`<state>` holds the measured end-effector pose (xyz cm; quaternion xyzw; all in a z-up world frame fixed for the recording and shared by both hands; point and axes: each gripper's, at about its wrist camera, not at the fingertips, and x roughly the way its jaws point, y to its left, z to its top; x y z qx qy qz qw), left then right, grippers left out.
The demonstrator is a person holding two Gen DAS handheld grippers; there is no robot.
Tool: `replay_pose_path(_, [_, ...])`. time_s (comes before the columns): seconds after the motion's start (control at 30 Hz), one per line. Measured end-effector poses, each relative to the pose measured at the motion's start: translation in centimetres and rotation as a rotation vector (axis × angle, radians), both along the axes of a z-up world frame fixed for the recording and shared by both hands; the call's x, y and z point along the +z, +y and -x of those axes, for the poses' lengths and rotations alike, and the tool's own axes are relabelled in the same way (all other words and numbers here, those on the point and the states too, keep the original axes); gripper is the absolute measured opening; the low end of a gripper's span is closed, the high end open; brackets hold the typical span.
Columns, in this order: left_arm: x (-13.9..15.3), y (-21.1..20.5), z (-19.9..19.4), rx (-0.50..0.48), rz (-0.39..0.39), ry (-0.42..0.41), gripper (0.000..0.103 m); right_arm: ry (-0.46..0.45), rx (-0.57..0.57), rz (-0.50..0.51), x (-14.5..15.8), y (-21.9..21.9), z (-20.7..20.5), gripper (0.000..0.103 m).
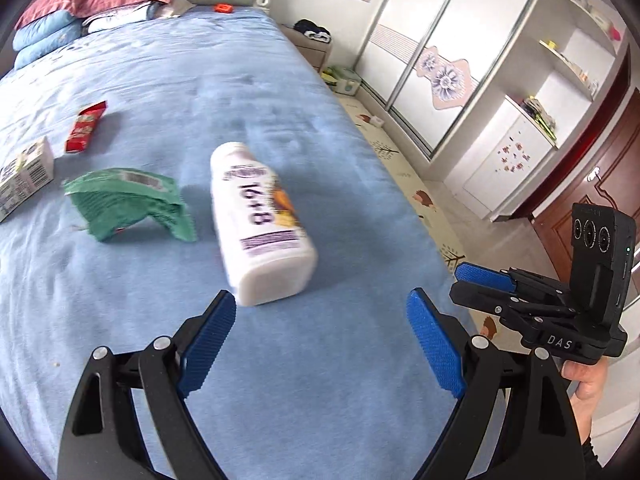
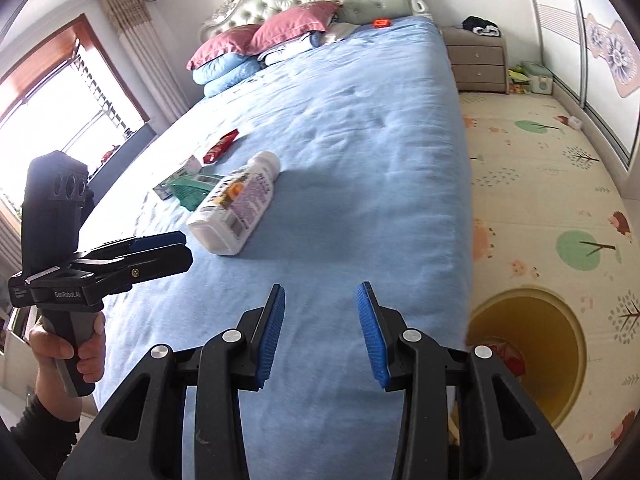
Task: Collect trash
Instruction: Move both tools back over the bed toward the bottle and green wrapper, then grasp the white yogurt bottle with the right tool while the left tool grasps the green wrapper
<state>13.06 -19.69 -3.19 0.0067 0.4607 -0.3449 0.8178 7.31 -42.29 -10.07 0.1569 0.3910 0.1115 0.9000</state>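
Two handheld grippers hovered over a bed covered in a blue sheet. Seen from its own camera, the left gripper had its blue-padded jaws spread wide and empty, with a white plastic bottle lying on its side just beyond the fingertips, base nearest, neck pointing away; whether the left finger touched it could not be told. To the left of the bottle lay a crumpled green wrapper, farther left a white carton, and beyond them a red snack packet. The right gripper pointed along the near part of the bed, its jaws also spread and holding nothing. Its view showed the bottle to the far left. On the patterned floor mat to the right of the bed stood a yellow bin with red rubbish inside. Pink and blue pillows were stacked at the far headboard
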Motion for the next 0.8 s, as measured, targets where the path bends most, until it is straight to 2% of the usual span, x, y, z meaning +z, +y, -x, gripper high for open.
replay_pose_path(0.23, [0.4,8.3,-3.0,0.131,0.019,-0.003,0.087,-0.027,0.118,-0.012,1.8,7.0,-4.6,0.038])
replay_pose_path(0.47, [-0.4,14.2,-5.7,0.225,0.030,0.016,0.087,-0.017,0.199,-0.016,2.6,12.7,-9.4,0.040])
replay_pose_path(0.63, [-1.4,15.7,-7.5,0.251,0.028,0.047,0.087,-0.010,0.201,-0.019,2.7,13.9,-11.0,0.040])
replay_pose_path(0.8, [-1.6,14.5,-9.8,0.235,0.042,0.060,0.087,-0.008,0.149,-0.012,3.2,11.7,-11.8,0.040])
